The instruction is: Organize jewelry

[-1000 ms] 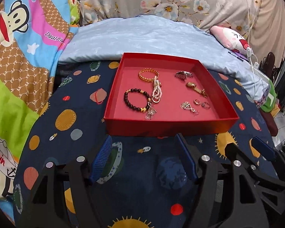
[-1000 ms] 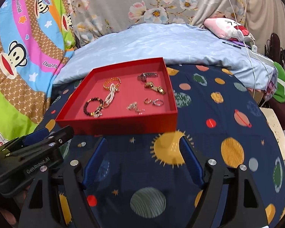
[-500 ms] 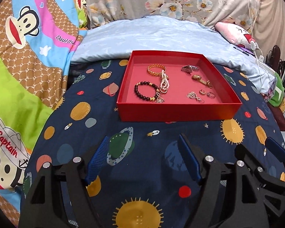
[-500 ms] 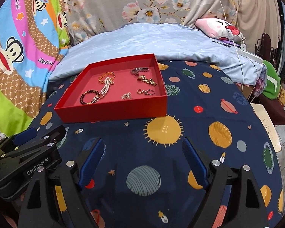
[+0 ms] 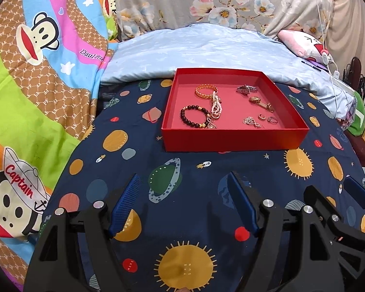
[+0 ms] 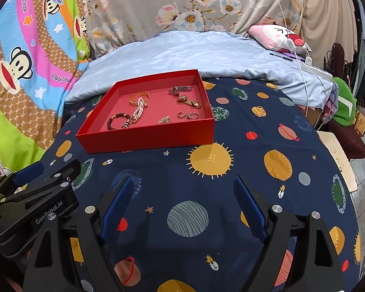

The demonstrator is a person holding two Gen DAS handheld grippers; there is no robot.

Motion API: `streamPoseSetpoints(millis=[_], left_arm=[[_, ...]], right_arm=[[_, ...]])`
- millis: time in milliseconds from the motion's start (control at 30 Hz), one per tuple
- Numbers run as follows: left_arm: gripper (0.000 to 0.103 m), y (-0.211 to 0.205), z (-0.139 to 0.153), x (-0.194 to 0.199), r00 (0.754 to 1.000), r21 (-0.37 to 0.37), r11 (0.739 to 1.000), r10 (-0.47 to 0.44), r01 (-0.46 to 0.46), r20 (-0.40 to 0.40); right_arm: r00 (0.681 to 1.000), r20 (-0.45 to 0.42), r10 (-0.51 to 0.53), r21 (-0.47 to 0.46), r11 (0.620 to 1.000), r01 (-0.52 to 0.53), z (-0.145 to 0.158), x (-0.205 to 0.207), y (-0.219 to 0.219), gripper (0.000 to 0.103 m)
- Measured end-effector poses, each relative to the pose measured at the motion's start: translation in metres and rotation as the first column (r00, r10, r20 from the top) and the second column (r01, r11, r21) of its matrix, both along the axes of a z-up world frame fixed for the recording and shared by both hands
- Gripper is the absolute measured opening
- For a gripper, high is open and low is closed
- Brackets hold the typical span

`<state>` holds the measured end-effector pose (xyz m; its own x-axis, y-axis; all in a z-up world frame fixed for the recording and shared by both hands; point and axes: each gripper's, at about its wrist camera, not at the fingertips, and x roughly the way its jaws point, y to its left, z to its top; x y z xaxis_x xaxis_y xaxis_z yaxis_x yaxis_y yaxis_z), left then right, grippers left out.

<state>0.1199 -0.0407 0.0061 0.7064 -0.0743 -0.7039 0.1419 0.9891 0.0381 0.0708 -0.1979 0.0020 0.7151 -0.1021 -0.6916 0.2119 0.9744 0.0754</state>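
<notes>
On the space-print sheet (image 5: 182,175) that covers the bed, a shallow red tray (image 5: 233,138) sits well ahead of both tongs, backed by a pale blue quilt (image 5: 206,51). All the jewelry lies loose inside the tray. Left tongs (image 5: 182,202) and right tongs (image 6: 182,206) both stand wide apart and grip nothing, hovering side by side over the sheet.

Judging from this layout, the bed is the first hazard: the soft surface could give under a downward push, tilting the tray and sliding the pieces together.

Next, the dark bead bracelet (image 5: 192,118), the gold chain bracelet (image 5: 205,91) and the pearl strand (image 5: 216,105) lie touching or nearly so; lifting one could drag its neighbour along.

A gold watch (image 5: 261,102) and a darker metal piece (image 5: 247,89) sit farther back.

Smallest are a silver pendant (image 5: 250,121) and two rings (image 5: 267,118), close to the near wall; broad pads may pinch them poorly and flick them onto the busy print, where they would be hard to spot.
</notes>
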Motion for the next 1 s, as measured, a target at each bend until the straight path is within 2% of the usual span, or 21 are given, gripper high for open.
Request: streamPoseSetpoints(millis=[1000], left_arm=[[0.073,0.003,0.015,-0.017,0.999,0.03,0.999,0.025,-0.025,0.026]], right_arm=[[0.999,0.034,-0.009,0.005,1.0,0.009,0.015,-0.016,0.001,0.083]])
